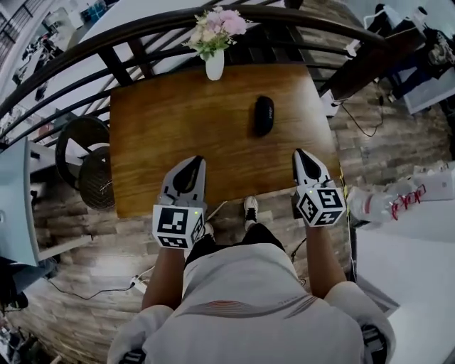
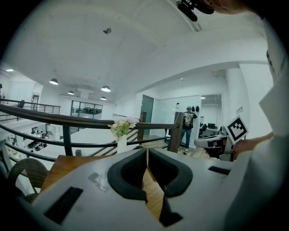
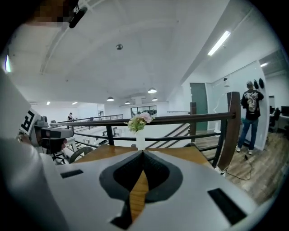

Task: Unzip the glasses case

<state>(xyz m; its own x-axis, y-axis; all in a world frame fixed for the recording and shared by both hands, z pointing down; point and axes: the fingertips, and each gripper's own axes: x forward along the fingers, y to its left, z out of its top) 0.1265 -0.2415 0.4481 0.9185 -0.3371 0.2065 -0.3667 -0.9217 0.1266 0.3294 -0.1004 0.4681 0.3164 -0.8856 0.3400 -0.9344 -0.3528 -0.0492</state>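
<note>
Wooden table with black glasses case and flower vase.

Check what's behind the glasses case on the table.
Behind the glasses case lies bare table wood; a white vase of flowers stands at the far edge to the left, a dark railing beyond. The case's far side is hidden.

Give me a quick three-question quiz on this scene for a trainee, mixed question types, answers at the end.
1. True or false: the glasses case lies on the table, touched by neither the left gripper nor the right gripper.
2. What stands at the table's far edge? A mug; B vase of flowers; C lamp.
3. How do both grippers' jaws stand, open or shut?
Key: 1 true; 2 B; 3 shut, with nothing held.
</note>
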